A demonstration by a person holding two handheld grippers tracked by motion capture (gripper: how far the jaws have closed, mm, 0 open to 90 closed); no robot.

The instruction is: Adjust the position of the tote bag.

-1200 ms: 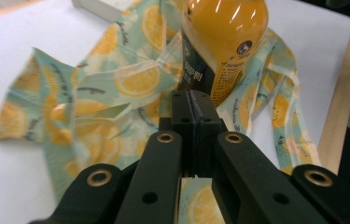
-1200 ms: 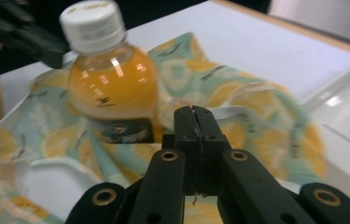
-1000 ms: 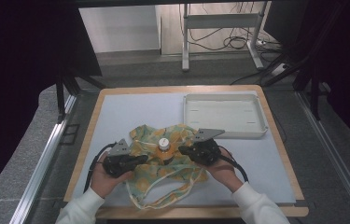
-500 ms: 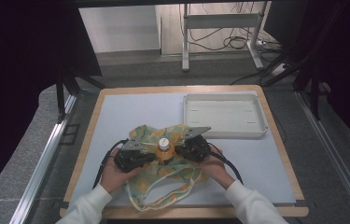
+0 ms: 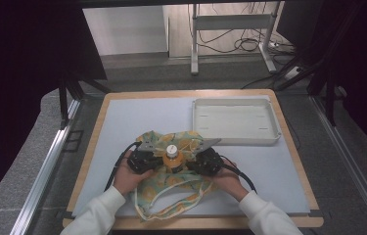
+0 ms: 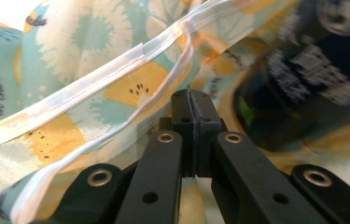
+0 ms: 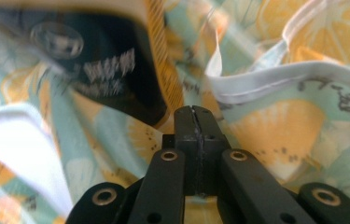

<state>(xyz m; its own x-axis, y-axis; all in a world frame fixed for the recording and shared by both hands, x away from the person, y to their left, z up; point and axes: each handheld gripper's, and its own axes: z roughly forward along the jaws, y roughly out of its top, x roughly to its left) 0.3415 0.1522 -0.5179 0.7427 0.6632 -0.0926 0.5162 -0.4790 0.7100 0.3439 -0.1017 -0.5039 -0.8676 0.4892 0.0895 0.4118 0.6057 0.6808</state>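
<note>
From the high view, a patterned cloth bag with lemon prints lies crumpled near the front middle of the blue-grey table mat, its white drawstring looping out toward the person. An orange bottle with a white cap stands upright in the cloth, and the left gripper and right gripper press in on either side of it. A second ago the two hands sat farther apart at the bag's edges; now they have drawn inward and lower, flanking the bottle closely — which suggests the cloth is being gathered up around it. An empty white tray sits well apart at the back right.

In the left gripper view, the left gripper has its jaws fully together, nothing visibly pinched between the tips. Just past them runs the white hem of the bag, with the bottle's dark label blurred at the right.

In the right gripper view, the right gripper is likewise clamped tight; whether a fold of cloth is caught at the tips cannot be told. The bottle leans across the upper left, a white-edged fold to the right.

With both tongs shut and empty-looking, they seem to be nudging cloth rather than gripping — the bottle is not yet wrapped.
</note>
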